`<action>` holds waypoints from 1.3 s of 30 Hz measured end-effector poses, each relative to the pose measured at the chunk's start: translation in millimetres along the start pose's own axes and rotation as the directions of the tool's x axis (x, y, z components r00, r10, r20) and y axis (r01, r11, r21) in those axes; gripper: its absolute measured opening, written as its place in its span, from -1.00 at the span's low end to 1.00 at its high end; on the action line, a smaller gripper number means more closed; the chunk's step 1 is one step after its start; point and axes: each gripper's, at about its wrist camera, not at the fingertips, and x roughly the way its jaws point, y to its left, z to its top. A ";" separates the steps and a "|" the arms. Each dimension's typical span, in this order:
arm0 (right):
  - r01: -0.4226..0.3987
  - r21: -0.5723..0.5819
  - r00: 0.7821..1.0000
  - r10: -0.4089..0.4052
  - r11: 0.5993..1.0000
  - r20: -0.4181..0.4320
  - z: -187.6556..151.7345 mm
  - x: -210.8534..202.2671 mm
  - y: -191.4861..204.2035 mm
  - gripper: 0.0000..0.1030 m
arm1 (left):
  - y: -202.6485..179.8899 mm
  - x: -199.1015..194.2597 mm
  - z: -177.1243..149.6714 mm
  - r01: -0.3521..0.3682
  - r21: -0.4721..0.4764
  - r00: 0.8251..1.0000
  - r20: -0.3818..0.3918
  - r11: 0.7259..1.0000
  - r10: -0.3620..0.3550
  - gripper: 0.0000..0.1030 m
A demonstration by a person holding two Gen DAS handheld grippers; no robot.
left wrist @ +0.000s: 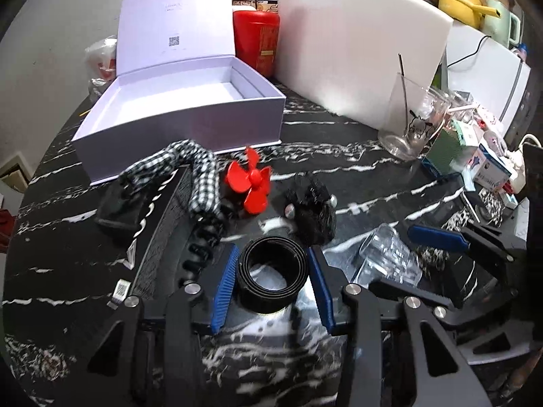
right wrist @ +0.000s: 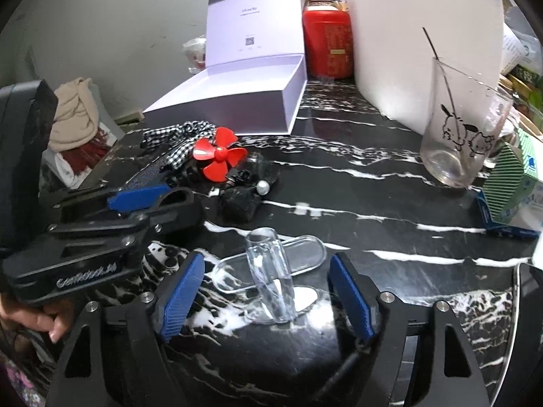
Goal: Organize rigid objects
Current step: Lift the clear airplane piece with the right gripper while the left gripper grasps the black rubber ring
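Note:
A black ring-shaped band (left wrist: 271, 273) lies on the dark marble table between the blue pads of my left gripper (left wrist: 273, 264); the pads stand at its sides, and contact is unclear. A clear plastic piece (right wrist: 271, 271) lies between the spread fingers of my right gripper (right wrist: 268, 271), untouched. It also shows in the left wrist view (left wrist: 390, 257). A red fan blade (left wrist: 249, 183) (right wrist: 219, 157), a checkered cloth (left wrist: 200, 173) and a black fuzzy clip with a pearl (left wrist: 314, 210) lie beyond. An open white box (left wrist: 180, 112) (right wrist: 237, 101) stands at the back.
A drinking glass with a cartoon print (right wrist: 458, 135) (left wrist: 410, 118) stands at the right. A white foam board (left wrist: 356, 44) and a red canister (left wrist: 256, 39) stand at the back. Small cartons (left wrist: 475, 159) crowd the right edge. A black case (left wrist: 118, 210) lies left.

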 end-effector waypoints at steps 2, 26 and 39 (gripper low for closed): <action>-0.013 0.006 1.000 0.013 1.000 -0.011 -0.3 3.7 -0.1 0.68 | 2.5 -2.8 -2.0 -0.009 0.005 1.000 -0.004 1.000 0.009 -0.19; 0.099 -0.080 0.995 -0.100 0.992 -0.001 1.8 16.5 14.3 0.49 | 8.0 12.6 -3.5 -0.091 -0.028 0.996 -0.017 0.995 0.090 -0.19; 0.035 -0.015 0.999 -0.035 0.999 0.027 -0.2 4.0 7.6 0.49 | 12.4 -1.6 -2.7 -0.056 -0.065 0.998 -0.003 0.996 0.056 -0.20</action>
